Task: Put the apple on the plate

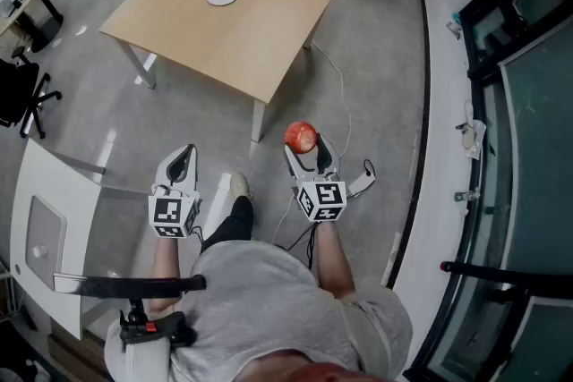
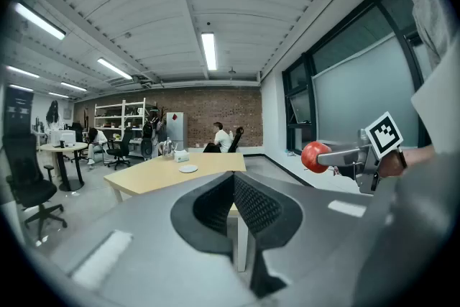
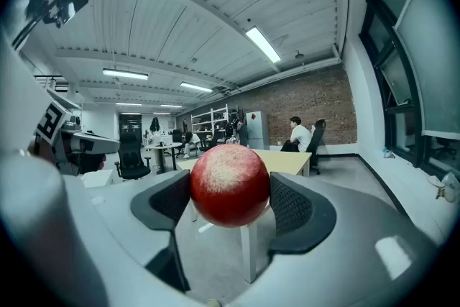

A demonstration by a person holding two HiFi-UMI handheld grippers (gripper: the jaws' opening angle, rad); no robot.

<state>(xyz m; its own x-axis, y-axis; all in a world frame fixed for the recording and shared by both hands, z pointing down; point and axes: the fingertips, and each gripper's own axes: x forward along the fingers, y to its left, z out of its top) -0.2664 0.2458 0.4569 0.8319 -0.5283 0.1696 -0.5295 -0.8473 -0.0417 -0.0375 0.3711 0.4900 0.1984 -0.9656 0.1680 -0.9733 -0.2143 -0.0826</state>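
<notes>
From my head camera I look steeply down on the floor (image 1: 376, 58) and the table (image 1: 242, 22). The cameras on my left gripper (image 1: 183, 155) and right gripper (image 1: 304, 148) look roughly level toward that same table, well ahead.

- An open-plan office is shown: a long room under a ribbed ceiling (image 2: 144, 11) hung with strip lights (image 2: 208, 50).
- Swivel office chairs (image 1: 20, 94) on castors are spotted at the edge of the head view.
- A light wooden table (image 1: 224, 22) is seen on the grey floor (image 1: 376, 58), with a round table (image 2: 61, 147) further back.
- A brick end wall (image 2: 208, 108), open shelving (image 2: 126, 115) and dark-framed glazing (image 2: 338, 97) are picked out.
- Seated people (image 2: 219, 136) are glimpsed at the far end.
</notes>
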